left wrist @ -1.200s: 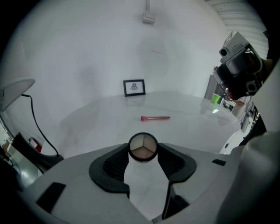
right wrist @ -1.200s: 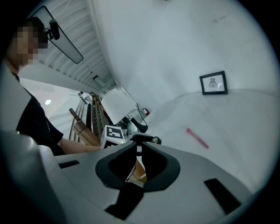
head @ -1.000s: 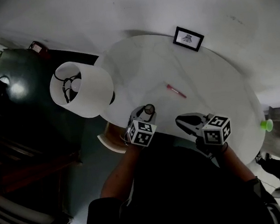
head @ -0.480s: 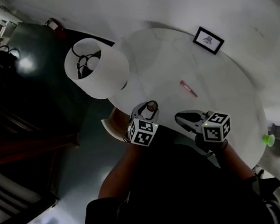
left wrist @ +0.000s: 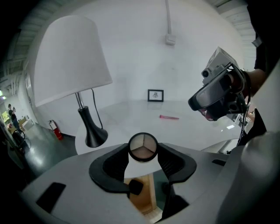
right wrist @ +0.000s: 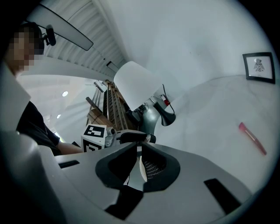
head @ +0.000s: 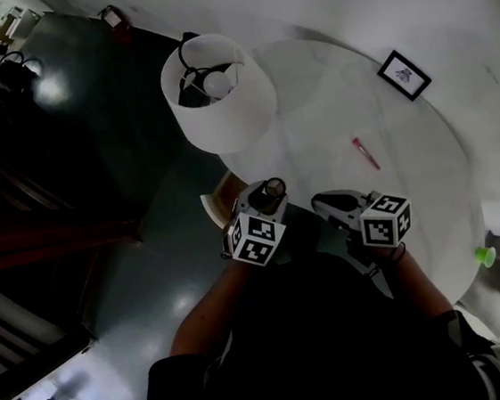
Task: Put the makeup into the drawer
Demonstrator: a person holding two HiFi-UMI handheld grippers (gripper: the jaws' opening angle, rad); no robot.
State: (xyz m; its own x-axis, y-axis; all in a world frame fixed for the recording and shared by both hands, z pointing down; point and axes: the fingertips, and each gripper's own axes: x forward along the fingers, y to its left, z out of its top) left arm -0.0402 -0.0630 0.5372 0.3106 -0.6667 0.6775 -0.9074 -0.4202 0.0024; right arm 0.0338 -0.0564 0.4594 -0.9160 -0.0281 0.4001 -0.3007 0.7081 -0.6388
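Note:
A round eyeshadow compact with three tan shades sits between the jaws of my left gripper, which is shut on it. In the head view that compact hangs over the white table's near left edge, above an open wooden drawer. The drawer's inside shows below the left jaws. My right gripper hovers just to the right, jaws shut with nothing between them. A pink makeup stick lies on the tabletop farther back.
A white-shaded lamp on a black base stands at the table's left. A small framed picture leans against the wall at the back. A green cup sits at the right edge. Dark floor lies left of the table.
The head view has swung, so the table, lamp and picture slid right. Both grippers have drifted toward the table's left edge, the compact staying in the left jaws.

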